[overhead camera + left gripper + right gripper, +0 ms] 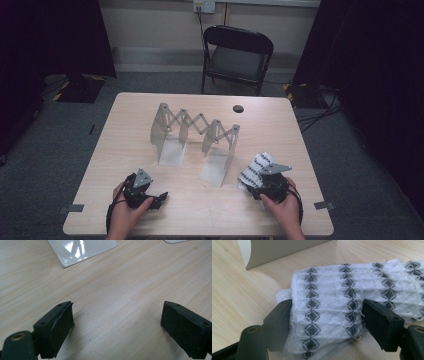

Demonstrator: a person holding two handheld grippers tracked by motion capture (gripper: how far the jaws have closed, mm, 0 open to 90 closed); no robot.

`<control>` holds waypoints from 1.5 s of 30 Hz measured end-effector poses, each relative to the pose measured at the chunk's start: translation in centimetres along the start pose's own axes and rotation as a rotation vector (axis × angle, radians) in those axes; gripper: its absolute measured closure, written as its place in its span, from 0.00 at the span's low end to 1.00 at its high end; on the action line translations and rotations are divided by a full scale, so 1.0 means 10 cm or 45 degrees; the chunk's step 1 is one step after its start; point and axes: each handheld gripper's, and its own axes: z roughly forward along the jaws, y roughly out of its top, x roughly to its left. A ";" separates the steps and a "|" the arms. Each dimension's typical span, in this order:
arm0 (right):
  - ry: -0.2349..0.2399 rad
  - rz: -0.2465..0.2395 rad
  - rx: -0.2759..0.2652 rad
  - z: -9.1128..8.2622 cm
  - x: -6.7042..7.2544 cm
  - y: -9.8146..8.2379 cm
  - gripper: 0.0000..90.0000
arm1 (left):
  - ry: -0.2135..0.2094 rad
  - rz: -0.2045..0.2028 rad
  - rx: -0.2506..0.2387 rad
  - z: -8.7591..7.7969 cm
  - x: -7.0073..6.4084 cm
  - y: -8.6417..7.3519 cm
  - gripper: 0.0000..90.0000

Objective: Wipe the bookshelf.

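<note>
A folded white cloth with rows of dark diamonds (329,297) lies on the wooden table (260,125) at the front right (256,169). My right gripper (325,322) stands around its near end, one pad at each side, touching the fabric without visibly squeezing it; its jaws are wide apart. Held in a hand at the front left, my left gripper (117,322) is open over bare wood with nothing between its pads (159,198).
A white folding rack (195,131) with a scissor lattice and upright panels stands in the middle of the table; its glossy base (82,250) lies just ahead of the left gripper. A black chair (237,55) stands behind the table. A dark round hole (238,108) marks the far side.
</note>
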 end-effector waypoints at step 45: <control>0.006 0.028 -0.080 -0.17 -0.04 -0.38 0.13 | 0.000 0.035 0.027 0.07 -0.08 0.20 0.23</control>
